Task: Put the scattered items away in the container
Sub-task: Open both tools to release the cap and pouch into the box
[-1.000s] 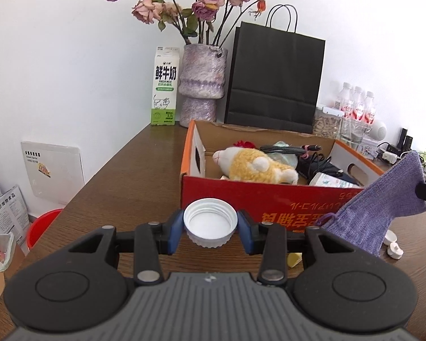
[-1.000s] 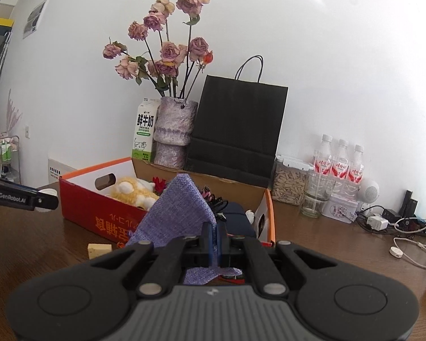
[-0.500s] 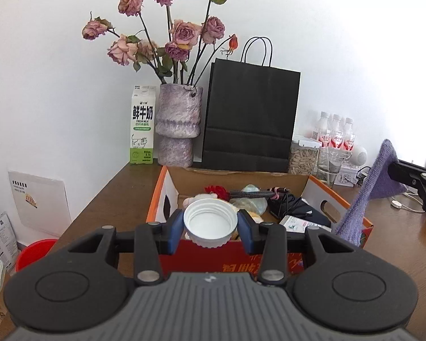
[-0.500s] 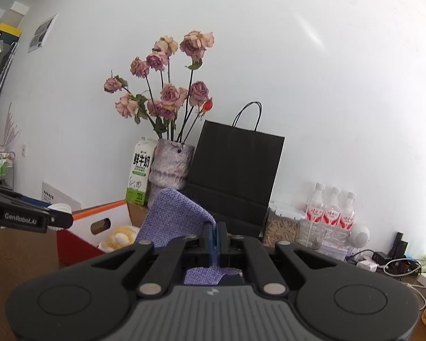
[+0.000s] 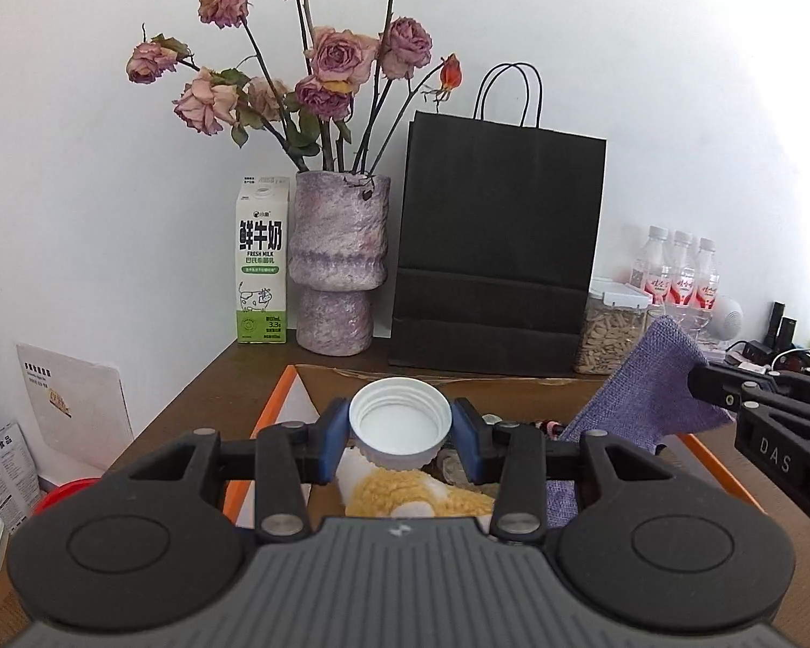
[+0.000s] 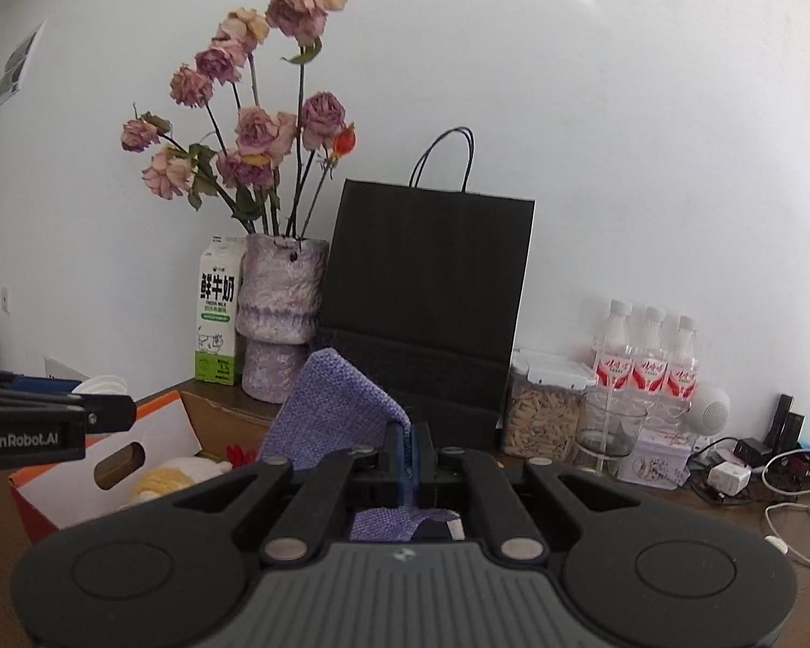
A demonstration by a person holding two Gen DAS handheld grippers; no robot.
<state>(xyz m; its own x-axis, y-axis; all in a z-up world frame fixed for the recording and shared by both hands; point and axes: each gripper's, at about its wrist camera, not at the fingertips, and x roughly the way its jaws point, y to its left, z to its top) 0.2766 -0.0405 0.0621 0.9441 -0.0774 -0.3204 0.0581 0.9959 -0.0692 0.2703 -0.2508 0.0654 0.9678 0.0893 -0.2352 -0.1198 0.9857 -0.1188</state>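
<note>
Partly hidden: box (image 5: 275,421) interior; left gripper (image 5: 399,432) grips cap (image 5: 399,424); cloth (image 6: 335,410) bunched.

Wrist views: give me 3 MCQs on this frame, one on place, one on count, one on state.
1. Where does the milk carton stand?
A. left of the vase
B. inside the box
C. right of the black bag

2. How many red-labelled bottles stand in the row by the wall?
A. one
B. three
C. five

3. What does the left gripper hold?
A. nothing
B. purple cloth
C. white cap

Answers:
1 A: the carton stands beside the vase on its left.
2 B: three caps show side by side.
3 C: the blue pads press on both sides of the cap; the cloth is in the right gripper.
</note>
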